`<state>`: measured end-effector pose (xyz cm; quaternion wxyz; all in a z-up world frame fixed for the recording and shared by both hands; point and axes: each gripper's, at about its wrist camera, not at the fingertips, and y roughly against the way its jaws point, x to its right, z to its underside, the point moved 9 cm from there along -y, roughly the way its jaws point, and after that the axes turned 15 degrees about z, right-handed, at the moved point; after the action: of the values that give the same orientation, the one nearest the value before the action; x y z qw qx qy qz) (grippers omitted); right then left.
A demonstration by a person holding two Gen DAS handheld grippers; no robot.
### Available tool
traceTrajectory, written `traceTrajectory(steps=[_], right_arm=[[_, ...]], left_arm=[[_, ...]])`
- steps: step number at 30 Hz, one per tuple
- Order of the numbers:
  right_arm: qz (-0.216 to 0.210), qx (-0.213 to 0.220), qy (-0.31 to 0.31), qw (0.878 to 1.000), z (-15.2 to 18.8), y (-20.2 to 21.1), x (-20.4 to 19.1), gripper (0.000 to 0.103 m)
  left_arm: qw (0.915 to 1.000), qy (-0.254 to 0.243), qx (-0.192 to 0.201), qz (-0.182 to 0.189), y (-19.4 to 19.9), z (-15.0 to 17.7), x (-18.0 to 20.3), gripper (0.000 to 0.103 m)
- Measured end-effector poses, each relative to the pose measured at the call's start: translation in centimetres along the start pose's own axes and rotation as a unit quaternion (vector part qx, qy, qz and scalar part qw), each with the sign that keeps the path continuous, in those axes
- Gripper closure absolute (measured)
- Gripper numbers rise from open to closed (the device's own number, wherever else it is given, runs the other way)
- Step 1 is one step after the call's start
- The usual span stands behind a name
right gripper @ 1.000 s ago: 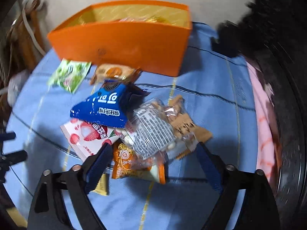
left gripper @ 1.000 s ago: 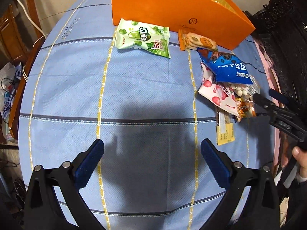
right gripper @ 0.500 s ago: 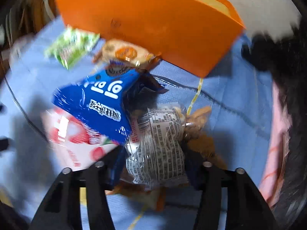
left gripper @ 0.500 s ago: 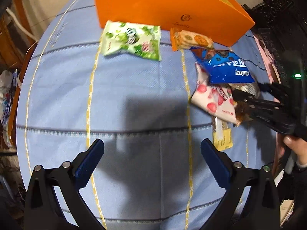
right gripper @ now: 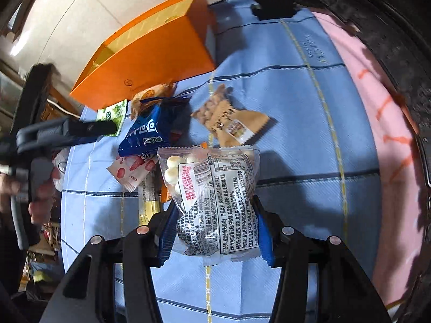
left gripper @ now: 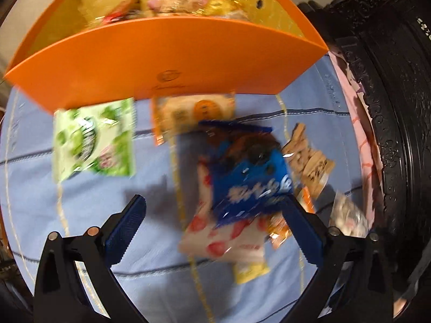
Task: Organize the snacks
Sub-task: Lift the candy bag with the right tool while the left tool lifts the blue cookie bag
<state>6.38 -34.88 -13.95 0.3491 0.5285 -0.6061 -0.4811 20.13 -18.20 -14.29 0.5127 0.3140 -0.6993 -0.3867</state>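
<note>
Pads of the right tool are clenched on the clear packet of white balls, lifted above the blue-clothed counter. Left tool is released, the blue packet between its fingers, untouched. Beyond stands the orange box.

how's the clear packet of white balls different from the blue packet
The clear packet is see-through, showing white balls and printed text; the blue packet is opaque. The clear packet is clamped in the right gripper; the blue packet lies on the snack pile. Both are sealed snack bags.
</note>
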Motion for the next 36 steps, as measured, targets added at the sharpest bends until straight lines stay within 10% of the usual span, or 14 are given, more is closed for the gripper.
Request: traceTrajectory(steps=[17, 28, 36], right_arm=[[-0.020, 0.001, 0.006, 1.000, -1.1, -0.2, -0.7, 0.051], [-0.016, 0.000, 0.012, 1.000, -1.1, -0.3, -1.0, 0.051], [-0.013, 0.011, 0.019, 1.000, -1.0, 0.7, -1.2, 0.051]], left_arm=[[0.9936, 0.013, -0.043, -0.103, -7.5, -3.0, 0.6, 0.004], [0.9944, -0.006, -0.028, -0.102, -7.1, -2.7, 0.9, 0.043], [0.9881, -0.047, 0.040, -0.141, -2.1, -0.6, 0.9, 0.047]])
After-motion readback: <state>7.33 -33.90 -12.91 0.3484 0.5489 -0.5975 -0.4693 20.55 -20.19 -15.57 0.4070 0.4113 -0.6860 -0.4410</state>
